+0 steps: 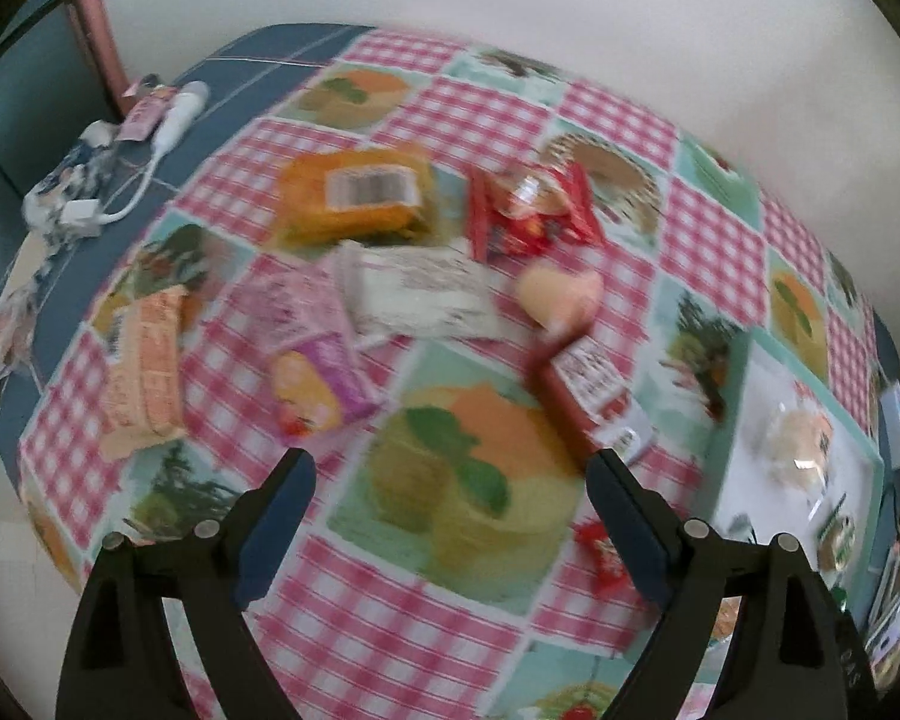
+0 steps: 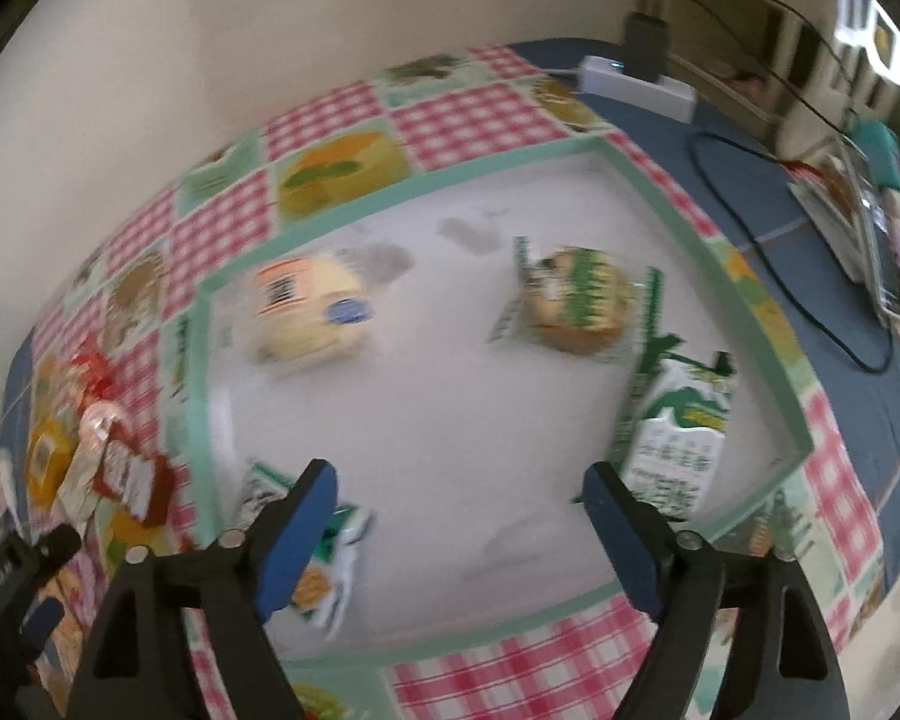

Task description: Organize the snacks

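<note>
Both claws spread and empty: right claw over the tray, left claw facing the lower-centre worktop; next, grab the brown pack.

Checked tablecloth, pink gingham squares alternating with food prints, laid over a blue table top ruled with thin pale lines. At 10 o'clock in the left wrist view: white cable with plug beside crumpled patterned cloth. Pale wall behind. In the right wrist view, 1 o'clock: white power strip carrying a black adapter; black cable loops across the blue top toward 3 o'clock.
</note>
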A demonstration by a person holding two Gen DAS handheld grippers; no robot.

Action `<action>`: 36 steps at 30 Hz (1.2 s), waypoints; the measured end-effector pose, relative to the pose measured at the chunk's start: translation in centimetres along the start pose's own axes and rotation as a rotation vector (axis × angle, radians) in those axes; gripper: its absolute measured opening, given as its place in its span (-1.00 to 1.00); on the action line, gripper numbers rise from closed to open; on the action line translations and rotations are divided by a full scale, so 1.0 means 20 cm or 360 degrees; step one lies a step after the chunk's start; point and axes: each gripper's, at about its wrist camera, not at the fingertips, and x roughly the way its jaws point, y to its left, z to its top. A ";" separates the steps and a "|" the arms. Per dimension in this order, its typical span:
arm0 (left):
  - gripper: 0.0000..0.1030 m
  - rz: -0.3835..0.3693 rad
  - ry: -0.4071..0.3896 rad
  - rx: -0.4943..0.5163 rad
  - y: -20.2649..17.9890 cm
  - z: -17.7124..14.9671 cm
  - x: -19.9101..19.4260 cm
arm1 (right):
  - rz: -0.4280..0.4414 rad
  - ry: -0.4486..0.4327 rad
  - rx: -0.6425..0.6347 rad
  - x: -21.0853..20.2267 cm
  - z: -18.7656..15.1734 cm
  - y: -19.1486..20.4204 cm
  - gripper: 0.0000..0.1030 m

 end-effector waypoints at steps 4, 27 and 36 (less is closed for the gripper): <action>0.79 0.0104 -0.0076 -0.0030 0.10 0.05 -0.03 | 0.0056 -0.0017 -0.0072 -0.01 -0.01 0.07 0.84; 0.79 0.0235 -0.0147 -0.0245 0.69 0.11 -0.11 | 0.0284 -0.0138 -0.0635 -0.09 -0.21 0.55 0.97; 0.79 0.0262 -0.0029 -0.0508 1.00 0.08 0.02 | 0.0354 -0.0045 -0.0793 -0.01 -0.31 0.70 0.97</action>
